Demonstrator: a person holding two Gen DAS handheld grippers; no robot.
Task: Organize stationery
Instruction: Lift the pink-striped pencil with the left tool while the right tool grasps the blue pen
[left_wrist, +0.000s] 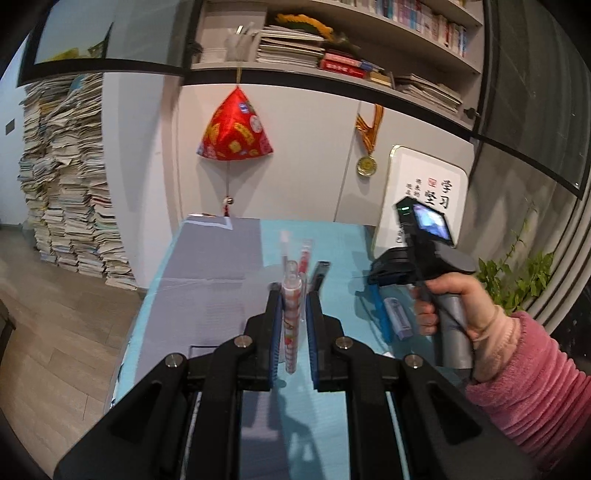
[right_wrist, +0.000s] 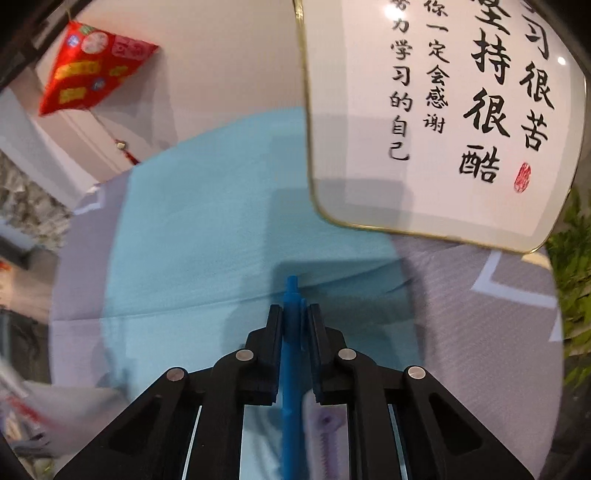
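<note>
My right claw clenches the blue pen, axis along the fingers; left claw grips a patterned pen likewise.

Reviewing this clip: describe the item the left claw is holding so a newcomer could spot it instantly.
Start at the light blue table cover below the hanging red ornament. Just above its near part, the left claw grips a slim pen lengthwise. Unlike the solid blue pen in the right claw, this one is whitish with a red printed pattern.
</note>
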